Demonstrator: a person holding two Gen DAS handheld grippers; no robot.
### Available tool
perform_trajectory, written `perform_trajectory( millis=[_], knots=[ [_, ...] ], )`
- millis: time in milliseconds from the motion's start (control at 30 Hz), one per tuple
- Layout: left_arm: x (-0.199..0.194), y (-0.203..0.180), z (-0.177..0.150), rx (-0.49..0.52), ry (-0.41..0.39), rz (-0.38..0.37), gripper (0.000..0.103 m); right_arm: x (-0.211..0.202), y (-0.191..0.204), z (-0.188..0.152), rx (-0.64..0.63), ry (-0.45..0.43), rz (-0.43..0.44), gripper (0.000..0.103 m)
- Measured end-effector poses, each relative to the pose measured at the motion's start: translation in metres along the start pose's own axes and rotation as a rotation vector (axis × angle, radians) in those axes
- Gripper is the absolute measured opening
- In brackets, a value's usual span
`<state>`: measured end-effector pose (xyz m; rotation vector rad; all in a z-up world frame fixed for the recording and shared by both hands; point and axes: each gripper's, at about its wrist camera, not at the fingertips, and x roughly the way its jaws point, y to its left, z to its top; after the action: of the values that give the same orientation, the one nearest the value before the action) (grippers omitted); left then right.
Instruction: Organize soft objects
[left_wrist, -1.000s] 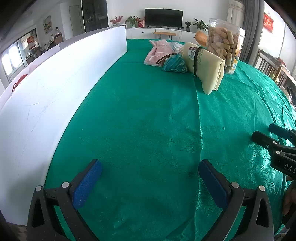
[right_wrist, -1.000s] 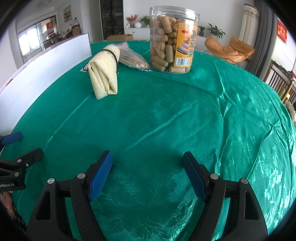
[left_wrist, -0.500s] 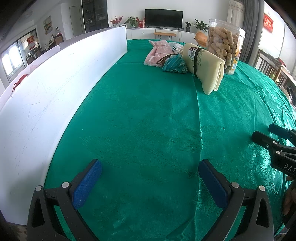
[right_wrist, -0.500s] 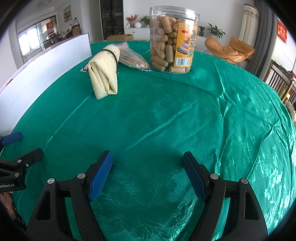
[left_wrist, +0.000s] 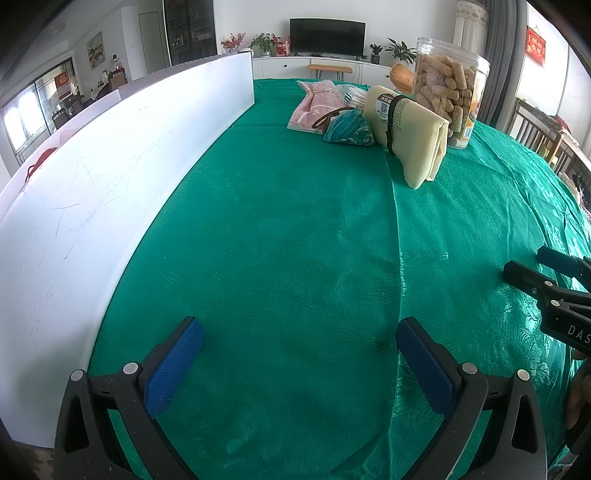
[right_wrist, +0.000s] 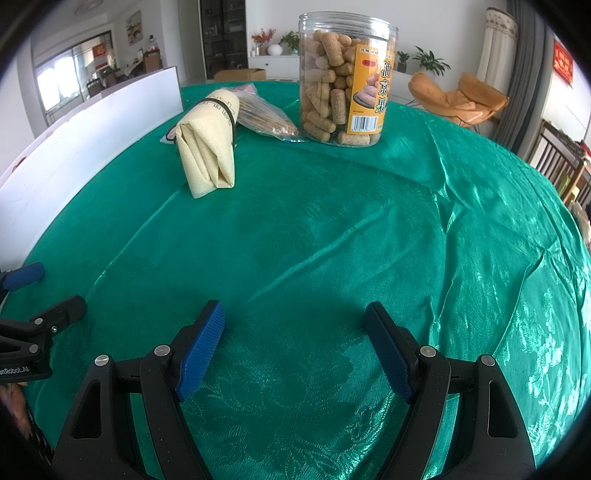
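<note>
Green tablecloth (left_wrist: 295, 258): shiny patterned fabric covering the whole table, with a fold line running from near to far. White board (left_wrist: 110, 166): upright along the left edge of the table. Left gripper (left_wrist: 299, 354): low over the near part of the cloth, blue-padded fingers (left_wrist: 173, 365) spread wide apart, nothing between them. Right gripper (right_wrist: 295, 347): low over the near cloth to the right of the left one, fingers likewise wide apart and holding nothing; its tips also appear at the right edge of the left wrist view. Cream folded cloth (right_wrist: 210, 147): far side of the table, bound with a black band (left_wrist: 391, 122), lying on the tablecloth just in front of the jar. Teal pouch (left_wrist: 349, 129): just left of the cream folded cloth, touching it, visible only in the left wrist view. Pink cloth (left_wrist: 317, 103): flat, behind the teal pouch, towards the far edge. Clear bag of sticks (right_wrist: 266, 118): lying between the cream folded cloth and the jar. Jar (right_wrist: 345, 74): clear plastic, upright, filled with tan snack rolls, orange label facing the right wrist camera. All soft items are grouped at the far end, well apart from both grippers.
</note>
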<state>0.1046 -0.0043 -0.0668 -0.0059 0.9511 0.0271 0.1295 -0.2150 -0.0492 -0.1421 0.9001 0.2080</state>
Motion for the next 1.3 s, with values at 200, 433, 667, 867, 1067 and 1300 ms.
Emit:
perform_trajectory(
  millis=[200,433,667,867,1067,1300],
  knots=[
    [0.0,0.0,0.0,0.0,0.001,0.0,0.103,0.0,0.0,0.0,0.0,0.0,0.0,0.081],
    [0.0,0.0,0.0,0.0,0.002,-0.001,0.103,0.0,0.0,0.0,0.0,0.0,0.0,0.081],
    [-0.001,0.0,0.0,0.003,0.006,-0.002,0.103,0.0,0.0,0.0,0.001,0.0,0.0,0.081],
    [-0.001,-0.001,-0.001,0.001,0.001,0.002,0.103,0.001,-0.001,0.0,0.004,0.001,0.001,0.081],
    [-0.002,-0.001,-0.004,0.003,-0.01,0.002,0.103,0.001,-0.006,0.006,0.017,0.035,0.018,0.083],
    [-0.002,-0.002,-0.004,0.001,-0.02,0.006,0.103,-0.004,0.014,0.092,-0.012,-0.045,0.117,0.083]
  ],
)
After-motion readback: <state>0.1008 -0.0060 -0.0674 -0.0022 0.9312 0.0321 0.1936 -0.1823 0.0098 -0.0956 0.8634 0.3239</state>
